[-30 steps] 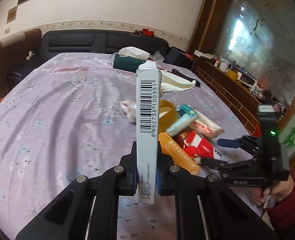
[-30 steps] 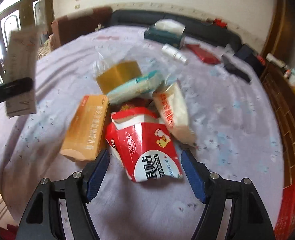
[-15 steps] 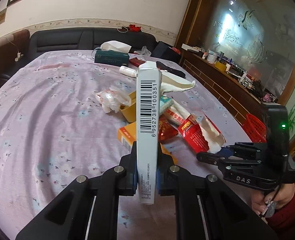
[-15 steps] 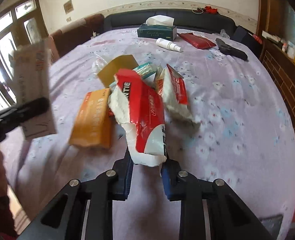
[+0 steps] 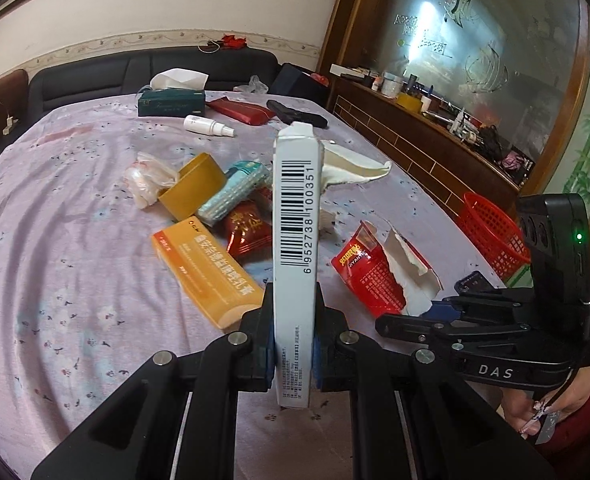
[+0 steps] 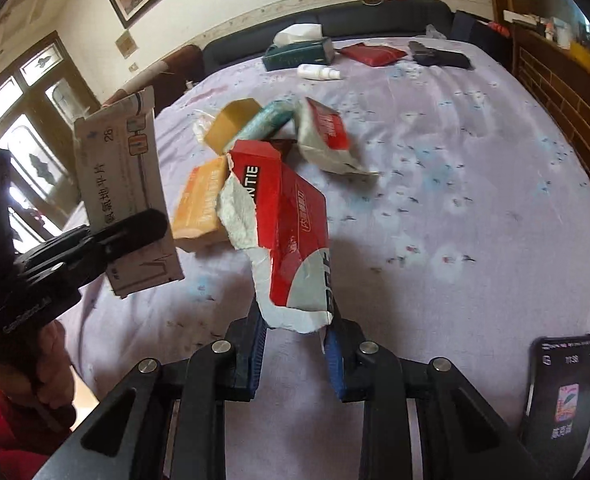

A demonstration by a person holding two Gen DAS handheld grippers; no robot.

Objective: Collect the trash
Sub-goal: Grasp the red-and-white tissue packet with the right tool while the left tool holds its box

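- The left gripper point(image 5: 293, 344) had its fingers clamped narrow on a tall white carton point(image 5: 295, 240), held upright above the surface point(image 5: 55, 280)
- The right gripper point(image 6: 295, 344) carried a torn red pack point(image 6: 295, 240) between its fingers, lifted clear of the heap; those fingers were easing open while the pack sat between them
- Risk: if that opening ran on, the torn pack would likely slip and fall back onto the surface, short of the red basket point(image 5: 491, 232) at the far right edge
- Risk: the pack's ragged paper gave the pads a weak, crushable hold, so a quick swing could tear it free
- Risk: the two grippers were near each other, and the carton could knock the right one on the way to the basket
- Count: two pieces in hand, one per gripper
- Count: six pieces left in the heap, namely one orange box point(image 5: 207, 268), one open yellow box point(image 5: 193, 186), one teal pack point(image 5: 235, 192), one dark red sachet point(image 5: 249, 230), one crumpled clear bag point(image 5: 147, 178), one white-and-red pack point(image 6: 327, 136)
- Count: one basket, one phone point(image 6: 563, 392) lying by the right gripper
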